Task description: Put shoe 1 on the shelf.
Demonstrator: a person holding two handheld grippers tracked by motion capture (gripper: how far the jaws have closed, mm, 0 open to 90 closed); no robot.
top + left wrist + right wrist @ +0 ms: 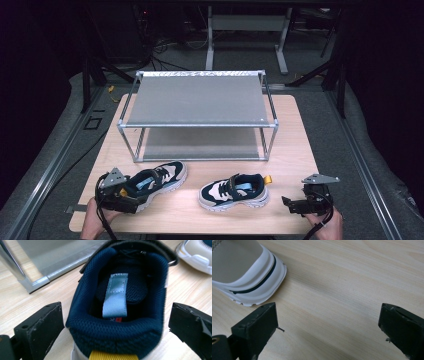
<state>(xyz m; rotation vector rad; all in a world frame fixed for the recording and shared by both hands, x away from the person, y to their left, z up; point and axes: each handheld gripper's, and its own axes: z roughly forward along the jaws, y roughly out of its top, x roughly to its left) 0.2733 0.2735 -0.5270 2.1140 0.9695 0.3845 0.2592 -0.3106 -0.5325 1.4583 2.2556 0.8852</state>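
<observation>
We see the left hand-held gripper, jaws apart, straddling the heel of the navy-and-white mesh sneaker at the desk's seven o'clock; closing askew could crush the collar and slip.

Two-tier shoe rack stands at the far middle of the bench. Before it, two sneakers lie side by side on the bench, well apart. Left sneaker sits near the rack's front left corner, toe toward the rack, heel toward the near left edge. Right sneaker lies crosswise, toe to the left, heel to the right. Left hand-held gripper is at the left sneaker's heel, one jaw to each side of the collar, clear of it. Right hand-held gripper sits just right of the right sneaker's heel, above bare bench.
</observation>
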